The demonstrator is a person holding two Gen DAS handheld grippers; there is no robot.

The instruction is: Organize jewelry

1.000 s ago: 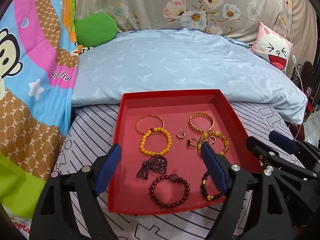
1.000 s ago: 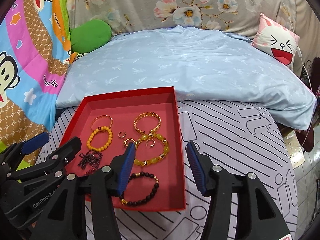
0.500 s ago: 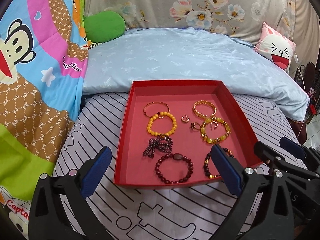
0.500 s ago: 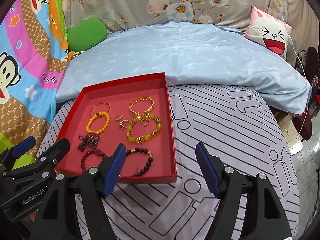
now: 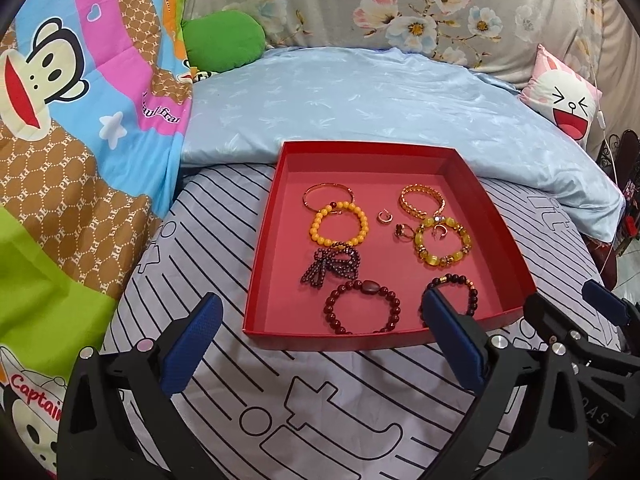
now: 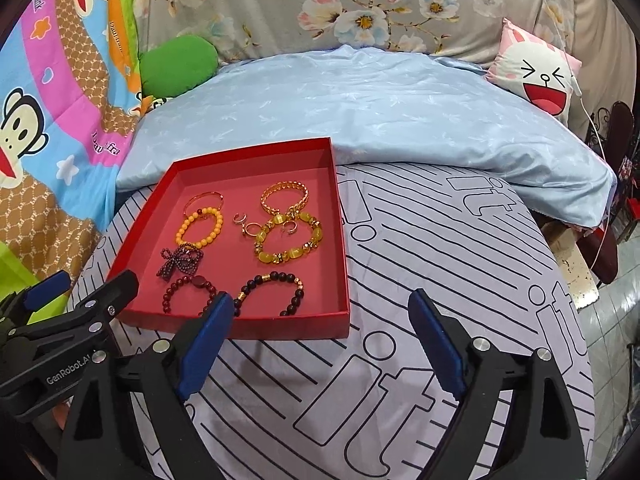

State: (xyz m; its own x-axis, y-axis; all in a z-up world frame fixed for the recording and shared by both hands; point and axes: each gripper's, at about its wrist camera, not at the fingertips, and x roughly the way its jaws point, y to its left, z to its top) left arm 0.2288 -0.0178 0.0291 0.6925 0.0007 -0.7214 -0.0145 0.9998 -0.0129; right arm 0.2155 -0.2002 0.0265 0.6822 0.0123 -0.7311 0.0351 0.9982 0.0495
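All jewelry lies inside the shallow red cardboard tray (image 5: pixel 496 216); none outside. My left tool (image 5: pixel 320 344) stands wide, empty; my right tool (image 6: pixel 320 336) is opening, empty.

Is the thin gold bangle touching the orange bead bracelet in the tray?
Touching. The left wrist view shows the thin gold bangle overlapping the orange bead bracelet at its top beads.

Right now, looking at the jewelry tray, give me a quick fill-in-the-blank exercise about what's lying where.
1. All the jewelry lies inside a shallow ____ tray.
2. The orange bead bracelet partly overlaps the thin ____ bangle behind it.
3. The tray sits on a sheet printed with black ____.
4. Behind the tray lies a light ____ quilt.

Missing words: red; gold; lines; blue
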